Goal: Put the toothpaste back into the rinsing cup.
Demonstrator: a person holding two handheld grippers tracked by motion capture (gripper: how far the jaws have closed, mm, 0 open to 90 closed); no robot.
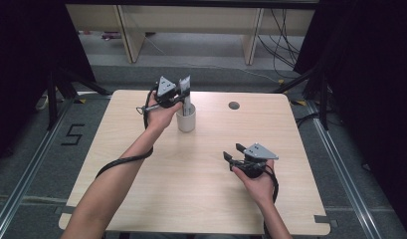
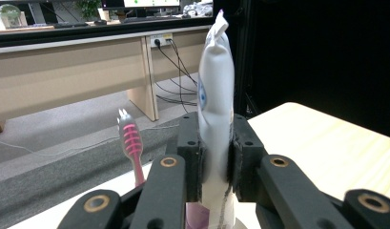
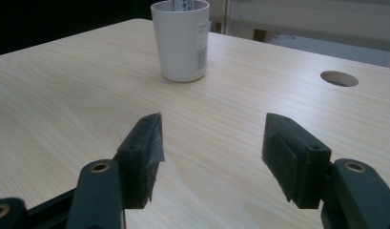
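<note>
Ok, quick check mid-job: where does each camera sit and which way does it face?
High view: above the person's side, looking forward and down on the table; both forearms, left gripper and right gripper show.
Left gripper view: rides the left gripper, facing desks beyond the table; jaws clamp a white tube, pink toothbrush beside.
Right gripper view: low over the tabletop, jaws open, facing the white cup.
Shared: the cup and cable hole also appear from above.
</note>
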